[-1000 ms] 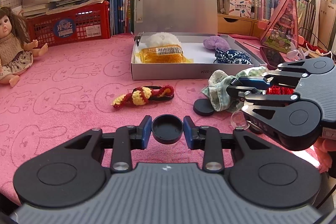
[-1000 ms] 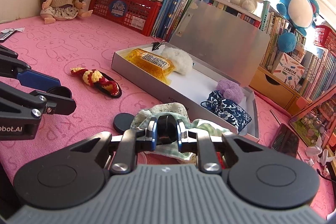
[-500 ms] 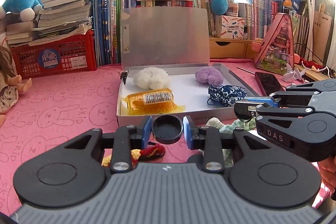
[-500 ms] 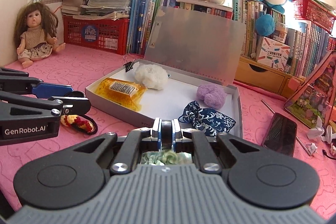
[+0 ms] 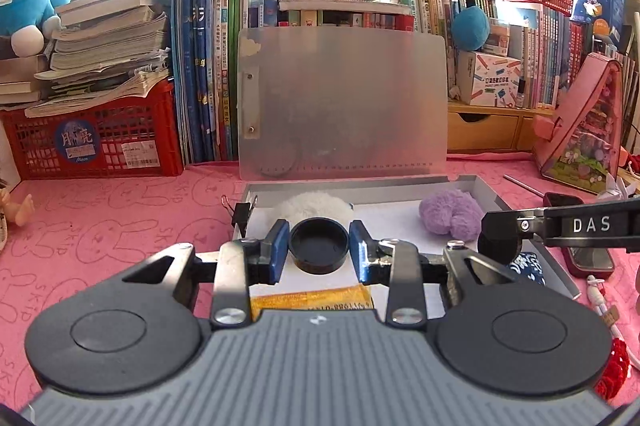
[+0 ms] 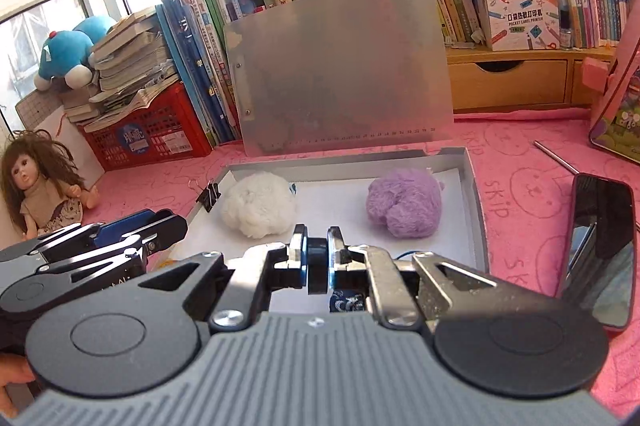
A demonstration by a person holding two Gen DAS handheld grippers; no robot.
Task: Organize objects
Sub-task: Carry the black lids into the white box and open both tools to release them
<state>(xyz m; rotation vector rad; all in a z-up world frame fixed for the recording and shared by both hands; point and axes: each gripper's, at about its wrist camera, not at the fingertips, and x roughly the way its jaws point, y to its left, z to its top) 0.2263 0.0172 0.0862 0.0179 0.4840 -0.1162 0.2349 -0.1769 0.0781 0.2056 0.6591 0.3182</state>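
Left tongs (image 5: 319,249) clenched on a round black cap (image 5: 319,245), flat side up. Right tongs (image 6: 317,263) gripping another black cap (image 6: 318,266) edge-on. Both above the open grey box (image 6: 470,186).

A pink bench (image 5: 120,210) cloth is showing a faint rabbit-outline print. The grey box (image 6: 470,186) is holding a white fluffy ball (image 6: 260,206), a purple fluffy ball (image 6: 404,206) at its three o'clock, a yellow packet (image 5: 312,300) and a navy pouch (image 5: 528,266) with white motifs. Blue-padded left tongs (image 5: 319,246) are gripping a black cap (image 5: 319,244). A red crate (image 5: 92,142) is bearing a blue sticker.
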